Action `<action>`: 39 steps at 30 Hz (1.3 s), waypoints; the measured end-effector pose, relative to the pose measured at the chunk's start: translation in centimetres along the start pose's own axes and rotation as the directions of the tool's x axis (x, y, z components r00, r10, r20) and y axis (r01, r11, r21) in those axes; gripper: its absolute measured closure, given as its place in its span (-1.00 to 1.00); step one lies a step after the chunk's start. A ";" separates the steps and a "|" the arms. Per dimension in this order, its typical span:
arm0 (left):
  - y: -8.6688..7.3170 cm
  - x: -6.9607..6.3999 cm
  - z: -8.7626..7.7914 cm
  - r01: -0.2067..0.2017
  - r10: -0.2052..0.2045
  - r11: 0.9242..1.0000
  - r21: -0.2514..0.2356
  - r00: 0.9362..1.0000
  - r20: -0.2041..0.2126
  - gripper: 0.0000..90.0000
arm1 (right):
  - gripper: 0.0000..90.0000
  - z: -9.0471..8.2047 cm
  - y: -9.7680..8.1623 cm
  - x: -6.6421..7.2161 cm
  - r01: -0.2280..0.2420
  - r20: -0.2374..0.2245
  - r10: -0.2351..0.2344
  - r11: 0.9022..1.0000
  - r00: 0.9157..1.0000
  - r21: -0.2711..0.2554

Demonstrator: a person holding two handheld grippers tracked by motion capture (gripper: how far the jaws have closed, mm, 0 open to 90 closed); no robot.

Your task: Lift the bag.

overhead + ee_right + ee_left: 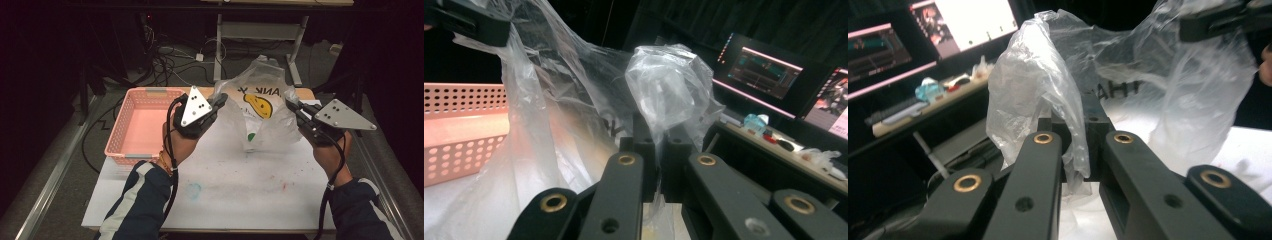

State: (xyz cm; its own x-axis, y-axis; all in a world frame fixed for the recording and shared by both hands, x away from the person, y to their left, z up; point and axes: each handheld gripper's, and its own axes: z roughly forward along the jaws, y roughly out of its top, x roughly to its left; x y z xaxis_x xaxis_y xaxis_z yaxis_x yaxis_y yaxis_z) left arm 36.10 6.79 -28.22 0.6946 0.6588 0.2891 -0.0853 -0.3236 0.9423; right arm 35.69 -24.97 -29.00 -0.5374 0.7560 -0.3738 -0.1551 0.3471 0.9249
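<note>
A clear plastic bag [260, 102] with a yellow smiley face and upside-down lettering is held up over the white table [235, 185], stretched between both grippers. My left gripper [222, 100] is shut on the bag's left handle [1038, 85], which bunches up over its jaws. On the other side my right gripper [291, 104] is shut on the right handle [669, 85]. Something green and white shows through the bag's bottom [251, 137], which rests near the table. The other gripper's jaw holding the film appears at the top corner of each gripper view.
A pink perforated basket [131, 131] sits at the table's left, close beside my left hand. Behind the table are cables on the floor and a desk frame [260, 30]. Monitors [764, 70] and a cluttered shelf stand off to the sides.
</note>
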 end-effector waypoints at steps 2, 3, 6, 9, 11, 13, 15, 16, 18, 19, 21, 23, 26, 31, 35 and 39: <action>0.6 -0.2 -0.5 -0.007 0.007 1.000 -0.011 1.000 0.000 0.92 | 0.99 -0.4 0.4 0.1 0.000 0.002 0.000 1.000 1.000 -0.006; 1.0 -0.4 -0.8 -0.011 0.011 1.000 -0.020 1.000 0.001 0.92 | 0.99 -0.5 0.6 0.1 -0.001 0.002 0.001 1.000 1.000 -0.010; 2.1 -0.8 -1.8 -0.029 0.029 0.999 -0.046 1.000 0.000 0.92 | 0.99 -1.4 1.6 0.4 -0.003 -0.008 0.003 0.999 1.000 -0.032; 3.0 -0.9 -2.5 -0.039 0.039 0.997 -0.067 0.999 -0.004 0.92 | 0.99 -2.0 2.9 0.6 0.012 -0.009 -0.013 0.998 1.000 -0.057; 3.5 -0.8 -2.6 -0.037 0.037 0.996 -0.075 0.999 -0.007 0.92 | 0.99 -2.2 3.5 0.5 0.020 -0.008 -0.021 0.998 1.000 -0.067; 3.8 -0.6 -2.5 -0.034 0.033 0.996 -0.080 0.999 -0.013 0.92 | 0.99 -2.1 3.8 0.4 0.019 -0.002 -0.019 0.997 1.000 -0.072; 3.9 -0.4 -2.2 -0.024 0.023 0.996 -0.081 1.000 -0.012 0.92 | 0.99 -1.8 4.0 0.3 0.008 -0.003 -0.009 0.997 1.000 -0.073; 3.8 -0.2 -1.8 -0.019 0.018 0.997 -0.080 1.000 -0.010 0.92 | 0.99 -1.6 4.0 0.2 0.017 0.002 -0.017 0.998 1.000 -0.066; 3.6 0.0 -1.0 -0.009 0.007 0.997 -0.073 1.000 -0.015 0.92 | 0.99 -0.8 3.7 -0.2 -0.007 -0.001 0.007 0.998 1.000 -0.061; 3.5 0.3 -0.4 -0.006 0.005 0.998 -0.064 1.000 -0.019 0.92 | 0.99 -0.4 3.5 -0.3 -0.012 0.007 0.013 0.998 1.000 -0.054; 3.3 0.8 0.4 0.002 -0.004 0.999 -0.054 1.000 -0.028 0.92 | 0.99 0.5 3.1 -0.8 -0.025 0.023 0.026 0.999 0.999 -0.044; 3.1 1.5 1.4 0.026 -0.028 0.999 -0.040 0.999 -0.038 0.92 | 0.99 1.4 2.8 -1.4 -0.030 0.046 0.031 0.999 0.998 -0.032; 2.8 2.5 2.7 0.037 -0.038 0.999 -0.020 0.997 -0.066 0.92 | 0.99 2.7 2.4 -2.5 -0.048 0.086 0.048 0.999 0.995 -0.001; 2.7 4.1 4.8 0.047 -0.043 0.998 0.031 0.993 -0.110 0.91 | 0.99 4.8 1.8 -4.8 -0.081 0.139 0.071 0.995 0.988 0.062; 3.0 5.7 5.8 0.069 -0.062 0.997 0.043 0.988 -0.141 0.91 | 0.99 6.2 1.4 -6.4 -0.091 0.181 0.070 0.990 0.981 0.109; 3.8 7.5 6.1 0.081 -0.073 0.996 0.040 0.980 -0.183 0.91 | 0.99 7.2 1.3 -8.3 -0.098 0.216 0.064 0.984 0.974 0.149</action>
State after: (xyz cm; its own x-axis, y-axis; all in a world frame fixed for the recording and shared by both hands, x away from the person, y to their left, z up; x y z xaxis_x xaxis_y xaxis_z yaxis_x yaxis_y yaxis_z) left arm 45.36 6.39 -23.48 0.5566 0.7936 0.2458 0.0004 -0.2961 0.9552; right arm 45.92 -26.84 -25.15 -0.3543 0.8788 -0.3197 0.0239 0.3503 0.9363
